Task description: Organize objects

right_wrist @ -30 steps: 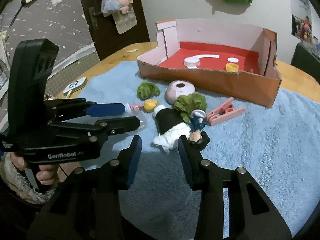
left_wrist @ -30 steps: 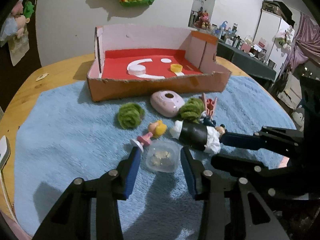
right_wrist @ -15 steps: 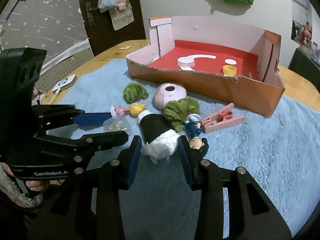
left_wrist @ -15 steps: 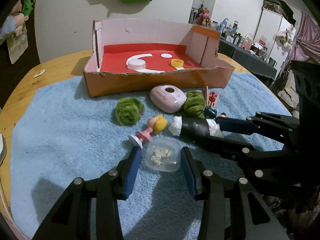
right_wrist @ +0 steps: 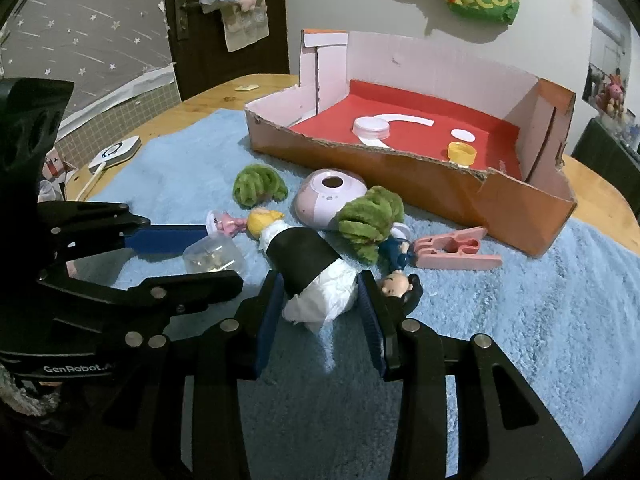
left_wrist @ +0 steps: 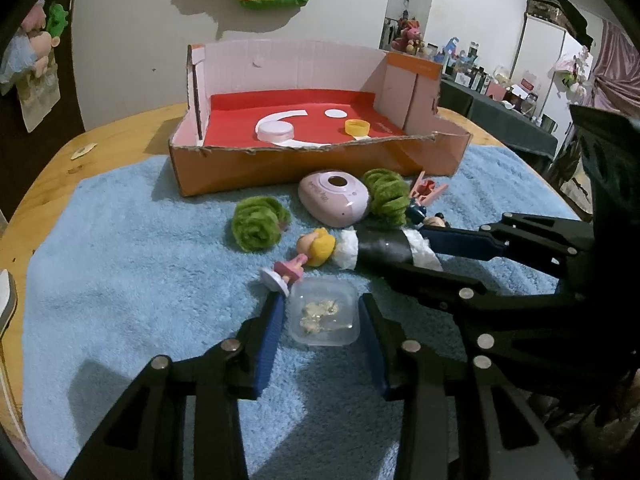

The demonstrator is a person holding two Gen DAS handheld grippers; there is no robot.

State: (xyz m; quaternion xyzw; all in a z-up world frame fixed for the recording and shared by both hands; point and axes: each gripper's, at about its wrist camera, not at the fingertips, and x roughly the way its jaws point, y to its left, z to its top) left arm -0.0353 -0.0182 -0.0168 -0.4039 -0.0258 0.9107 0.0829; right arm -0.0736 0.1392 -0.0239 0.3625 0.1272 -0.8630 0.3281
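Observation:
On the blue rug, my left gripper (left_wrist: pixel 322 316) has a small clear plastic container (left_wrist: pixel 324 312) between its blue pads; the jaws are closing and the pads touch its sides. In the right wrist view the left gripper (right_wrist: pixel 222 256) reaches in from the left around that container (right_wrist: pixel 212 256). My right gripper (right_wrist: pixel 320 308) is shut on the white tissue end of a black-and-white roll (right_wrist: pixel 304 264), which lies on the rug. The left wrist view shows the right gripper (left_wrist: pixel 404 252) coming in from the right onto the roll (left_wrist: pixel 384 246). An open orange cardboard box (left_wrist: pixel 320 164) with a red floor stands behind.
Around the roll lie a blonde doll (left_wrist: pixel 316 250), two green fluffy balls (left_wrist: pixel 258 226) (left_wrist: pixel 386 194), a pink oval device (left_wrist: pixel 334 198), a pink clothespin (right_wrist: pixel 456 248) and a dark-haired figurine (right_wrist: pixel 396 280). A white lid (left_wrist: pixel 275 130) and a yellow cap (left_wrist: pixel 357 127) sit in the box.
The left jaws have narrowed onto the clear container. The right gripper has slid a little further along the roll's white end and rolled slightly.

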